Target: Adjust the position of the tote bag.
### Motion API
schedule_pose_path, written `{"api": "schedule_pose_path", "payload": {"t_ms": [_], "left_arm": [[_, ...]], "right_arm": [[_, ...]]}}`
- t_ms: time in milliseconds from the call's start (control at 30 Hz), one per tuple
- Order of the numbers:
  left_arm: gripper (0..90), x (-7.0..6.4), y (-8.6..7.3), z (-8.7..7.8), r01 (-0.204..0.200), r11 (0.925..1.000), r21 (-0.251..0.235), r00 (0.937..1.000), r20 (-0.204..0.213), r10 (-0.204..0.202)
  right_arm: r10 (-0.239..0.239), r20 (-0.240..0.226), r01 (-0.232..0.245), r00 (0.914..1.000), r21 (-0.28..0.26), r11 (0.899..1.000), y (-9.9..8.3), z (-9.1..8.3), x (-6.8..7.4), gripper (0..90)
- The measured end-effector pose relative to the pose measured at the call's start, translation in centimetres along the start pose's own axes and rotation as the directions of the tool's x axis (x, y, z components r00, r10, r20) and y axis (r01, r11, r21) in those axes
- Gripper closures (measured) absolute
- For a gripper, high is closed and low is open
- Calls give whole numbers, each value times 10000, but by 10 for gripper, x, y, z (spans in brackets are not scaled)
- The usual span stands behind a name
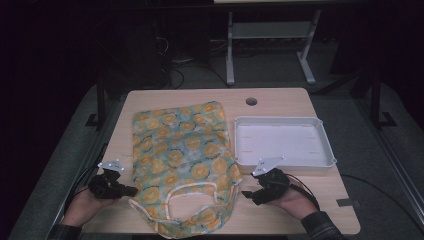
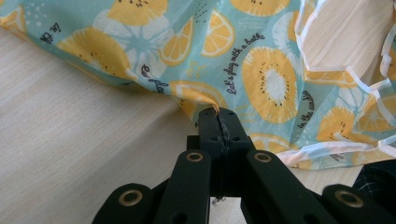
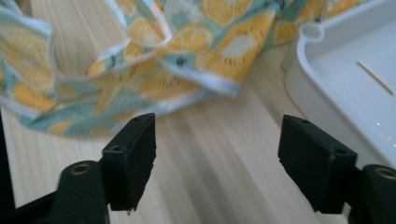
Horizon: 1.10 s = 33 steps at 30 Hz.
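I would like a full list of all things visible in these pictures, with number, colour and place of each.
fabric bag: 1, teal with orange citrus slices and white trim, flat on the table's left and middle, handles toward the person
tray: 1, white, nothing in it, on the table's right, beside the bag
table: 1, light wood, round hole near the far edge
table legs behind: grey-white frame on the floor beyond the table
left gripper: 1, black, fingers closed on the bag's left edge
right gripper: 1, black, fingers apart above bare table between bag and tray
hands: 2, at the near edge, each holding a gripper
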<state>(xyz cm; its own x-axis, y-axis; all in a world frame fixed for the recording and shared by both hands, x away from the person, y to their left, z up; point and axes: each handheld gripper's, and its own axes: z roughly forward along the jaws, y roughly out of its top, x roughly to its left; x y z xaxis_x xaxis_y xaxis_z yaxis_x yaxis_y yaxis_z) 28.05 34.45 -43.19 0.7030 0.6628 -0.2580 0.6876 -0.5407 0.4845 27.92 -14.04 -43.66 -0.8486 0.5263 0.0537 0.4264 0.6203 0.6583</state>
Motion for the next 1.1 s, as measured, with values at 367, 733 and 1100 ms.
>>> {"api": "schedule_pose_path", "payload": {"t_ms": [367, 733, 1100], "left_arm": [[897, 2, -1, 3, -155, 9996, 223, 9998, -74, 157], [897, 2, -10, -2, 0, 9999, 125, 9993, -369, 4], [769, 1, -23, -14, -7, 9993, -366, 9951, -989, -29]], "right_arm": [[7, -875, 6, 9962, 144, 9999, 23, 24, -7, 802], [-1528, -1454, 1649, 9775, 751, 9835, 13, 25, 13, 890], [-1575, -2181, 1838, 9631, 1059, 9772, 4, 19, 27, 624]]}}
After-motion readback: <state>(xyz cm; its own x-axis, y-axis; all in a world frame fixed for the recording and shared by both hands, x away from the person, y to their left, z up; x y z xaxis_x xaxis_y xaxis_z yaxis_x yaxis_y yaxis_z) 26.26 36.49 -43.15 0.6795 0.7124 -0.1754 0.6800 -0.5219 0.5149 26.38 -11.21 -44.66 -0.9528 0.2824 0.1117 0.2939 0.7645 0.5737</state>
